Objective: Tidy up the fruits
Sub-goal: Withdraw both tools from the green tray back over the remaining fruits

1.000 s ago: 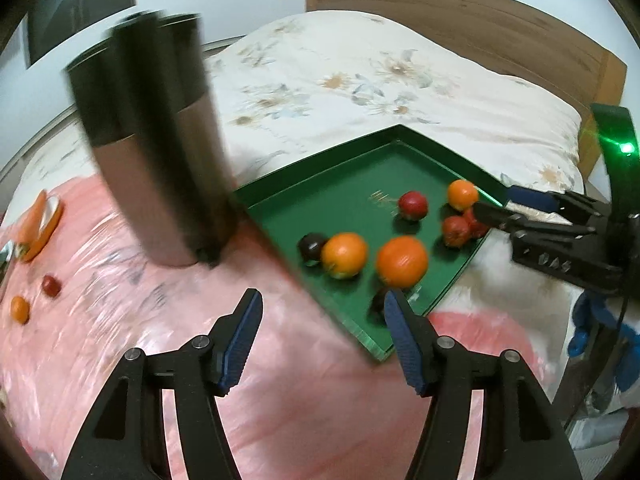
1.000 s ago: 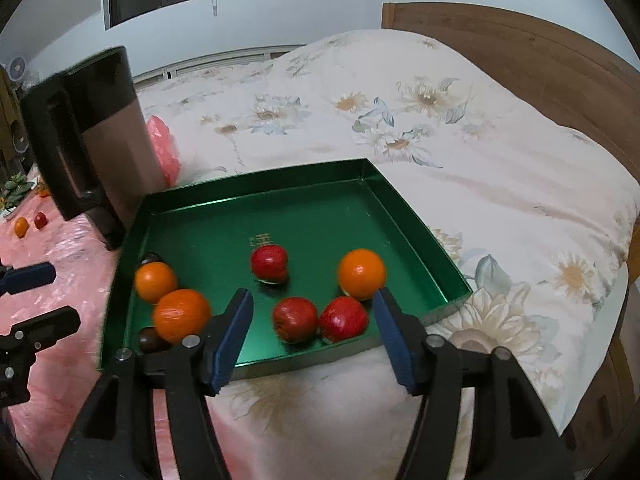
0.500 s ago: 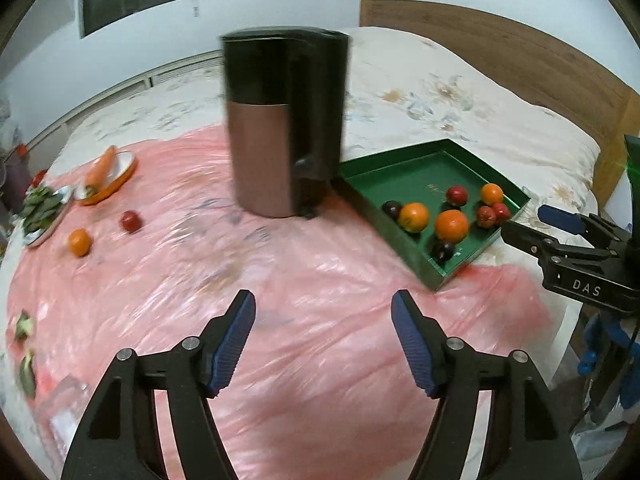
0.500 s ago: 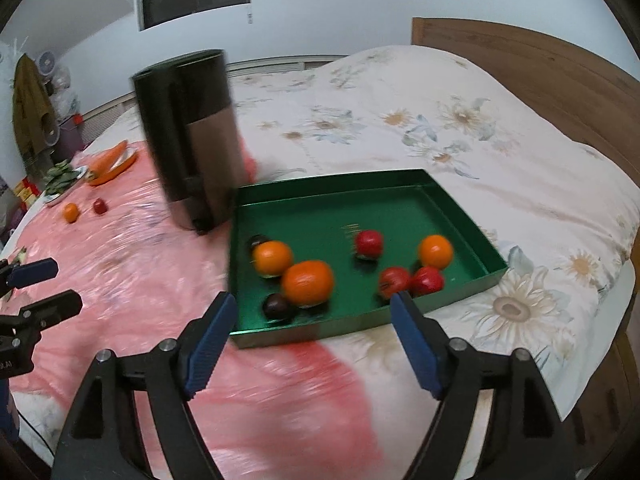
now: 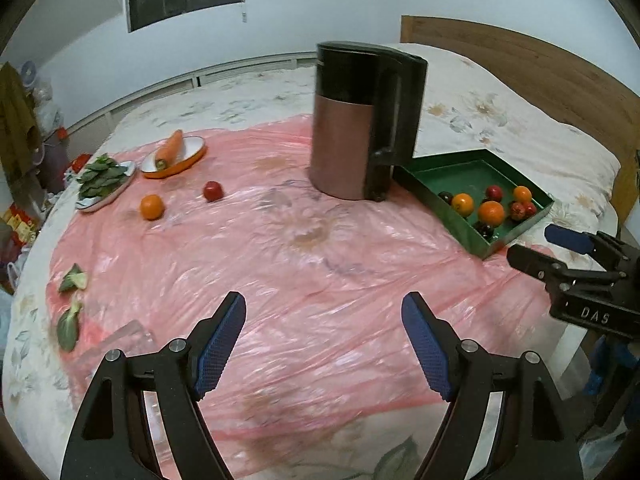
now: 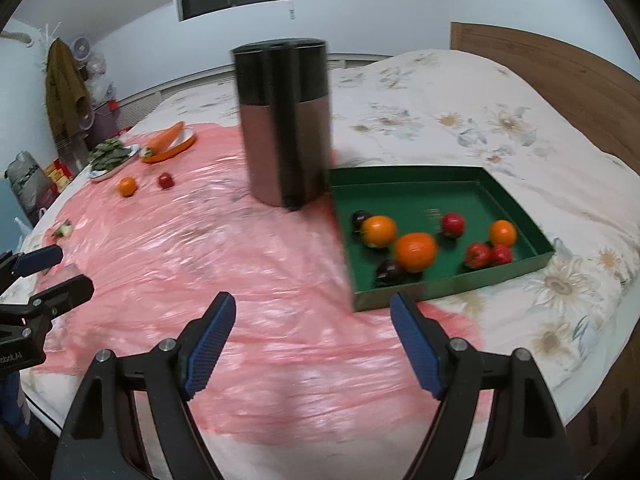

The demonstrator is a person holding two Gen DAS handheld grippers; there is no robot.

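A green tray (image 5: 432, 196) (image 6: 404, 178) on the bed holds several oranges, red fruits and dark fruits. A loose orange (image 5: 152, 207) (image 6: 127, 186) and a loose red fruit (image 5: 212, 191) (image 6: 165, 180) lie on the pink plastic sheet at the far left. My left gripper (image 5: 324, 344) is open and empty above the sheet, well short of all fruit. My right gripper (image 6: 312, 340) is open and empty, just in front of the tray's near edge. It also shows at the right of the left wrist view (image 5: 548, 248).
A tall black and copper appliance (image 5: 360, 120) (image 6: 284, 128) stands left of the tray. An orange dish with a carrot (image 5: 170, 148) and a plate of green leaves (image 5: 102, 178) sit far left. Loose leaves (image 5: 72, 280) lie near the sheet's left edge.
Both grippers have pulled back and away from the tray. The views now take in the whole pink sheet and the loose fruit at the far left. Both stay open.
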